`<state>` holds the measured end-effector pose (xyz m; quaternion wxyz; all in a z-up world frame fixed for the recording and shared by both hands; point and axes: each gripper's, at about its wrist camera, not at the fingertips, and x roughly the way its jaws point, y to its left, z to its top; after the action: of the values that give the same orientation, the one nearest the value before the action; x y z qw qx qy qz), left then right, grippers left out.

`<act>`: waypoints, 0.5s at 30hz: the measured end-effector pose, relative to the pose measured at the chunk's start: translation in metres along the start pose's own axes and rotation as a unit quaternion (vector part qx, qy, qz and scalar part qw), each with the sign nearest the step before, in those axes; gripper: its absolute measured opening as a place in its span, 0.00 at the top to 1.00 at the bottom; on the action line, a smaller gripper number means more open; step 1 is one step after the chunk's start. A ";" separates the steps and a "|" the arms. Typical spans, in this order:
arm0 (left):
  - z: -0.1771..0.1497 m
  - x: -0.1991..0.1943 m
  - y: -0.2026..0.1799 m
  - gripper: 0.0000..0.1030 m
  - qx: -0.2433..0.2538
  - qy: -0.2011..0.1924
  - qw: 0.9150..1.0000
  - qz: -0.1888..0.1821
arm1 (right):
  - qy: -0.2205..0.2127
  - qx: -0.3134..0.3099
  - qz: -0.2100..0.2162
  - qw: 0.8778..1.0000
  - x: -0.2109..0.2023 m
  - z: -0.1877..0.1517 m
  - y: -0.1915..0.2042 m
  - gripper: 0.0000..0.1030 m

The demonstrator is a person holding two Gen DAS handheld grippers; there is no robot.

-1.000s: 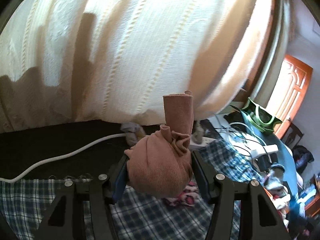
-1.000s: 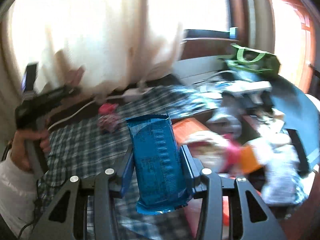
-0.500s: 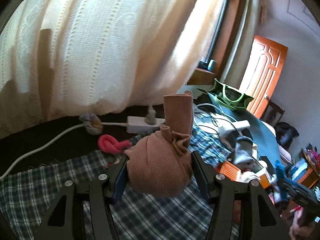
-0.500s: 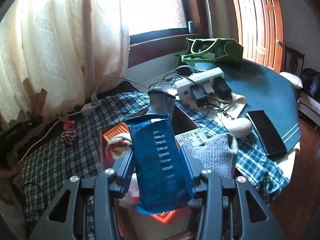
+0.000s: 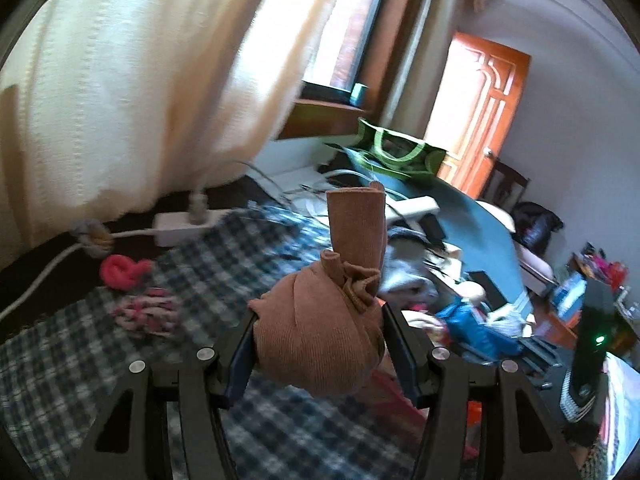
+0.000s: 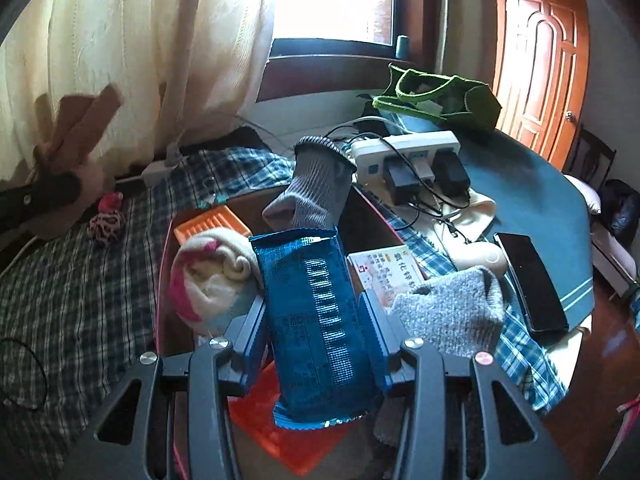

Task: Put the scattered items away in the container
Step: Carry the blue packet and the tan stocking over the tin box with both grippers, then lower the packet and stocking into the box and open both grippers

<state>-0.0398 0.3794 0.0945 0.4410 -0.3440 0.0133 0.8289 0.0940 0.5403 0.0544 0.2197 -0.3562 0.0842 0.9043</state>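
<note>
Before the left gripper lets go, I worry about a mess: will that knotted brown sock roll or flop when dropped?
The brown sock probably lands softly: it looks like knit cloth, bulging between the left gripper fingers. Its rounded bundle might roll a little, but the loose tail sticking up would likely flop over and stop it.

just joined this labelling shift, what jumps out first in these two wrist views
The brown knotted sock fills the left gripper, clamped above the plaid cloth. In the right wrist view, the right gripper pinches a blue snack packet over the box already crowded with socks. Behind them, a green bag sits by the window.
</note>
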 end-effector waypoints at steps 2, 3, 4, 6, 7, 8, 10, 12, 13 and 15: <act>0.001 0.010 -0.011 0.41 0.007 0.009 1.000 -0.021 | -0.003 0.003 0.010 1.000 -0.003 -0.001 -0.003 0.52; 0.003 0.018 -0.016 0.41 0.012 0.015 0.999 -0.035 | -0.007 0.006 0.017 1.000 -0.005 -0.002 -0.005 0.51; 0.004 0.026 -0.021 0.41 0.017 0.022 0.998 -0.050 | -0.012 0.010 0.024 1.000 -0.008 -0.003 -0.007 0.50; 0.006 0.041 -0.028 0.41 0.020 0.037 0.997 -0.064 | -0.025 0.020 0.043 0.999 -0.017 -0.005 -0.012 0.47; 0.007 0.047 -0.031 0.41 0.020 0.041 0.997 -0.065 | -0.032 0.024 0.051 0.998 -0.022 -0.007 -0.015 0.44; 0.008 0.053 -0.034 0.41 0.023 0.043 0.997 -0.065 | -0.039 0.027 0.049 0.998 -0.025 -0.008 -0.016 0.42; 0.011 0.064 -0.042 0.41 0.031 0.046 0.996 -0.063 | -0.052 0.032 0.050 0.997 -0.033 -0.010 -0.020 0.42; 0.013 0.076 -0.049 0.41 0.037 0.054 0.996 -0.062 | -0.062 0.038 0.054 0.996 -0.039 -0.012 -0.023 0.42; 0.014 0.081 -0.052 0.41 0.041 0.058 0.996 -0.061 | -0.066 0.042 0.057 0.995 -0.041 -0.012 -0.024 0.42; 0.014 0.087 -0.056 0.41 0.047 0.061 0.995 -0.056 | -0.071 0.048 0.061 0.994 -0.044 -0.013 -0.027 0.42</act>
<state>-0.0389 0.4813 0.0700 0.5006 -0.3730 0.0596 0.7790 0.1426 0.5455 0.0753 0.1865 -0.2740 0.1334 0.9340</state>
